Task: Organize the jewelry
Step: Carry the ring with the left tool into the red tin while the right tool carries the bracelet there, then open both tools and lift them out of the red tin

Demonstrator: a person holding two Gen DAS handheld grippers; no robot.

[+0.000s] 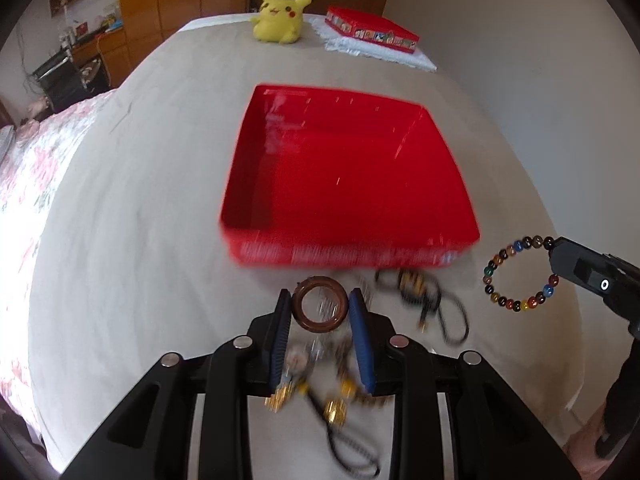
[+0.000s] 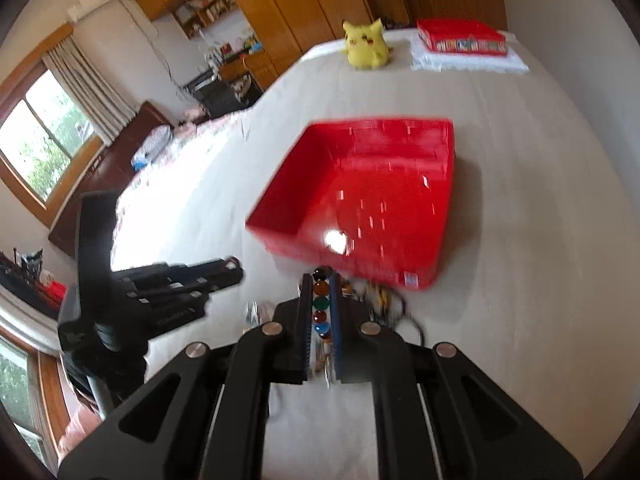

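Left gripper (image 1: 320, 304): while it hangs low in the frame, its jaws squeeze a brown ring (image 1: 320, 305).
Right gripper (image 2: 320, 280): jaws pinch the bead bracelet (image 1: 516, 276).
Red tray (image 1: 280, 208): middle, on the bed (image 1: 140, 200).

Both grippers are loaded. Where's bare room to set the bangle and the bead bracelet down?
The red tray looks bare inside. The sheet left of it is free. It is crowded at the tray's near wall, where black cords and gold beads lie.
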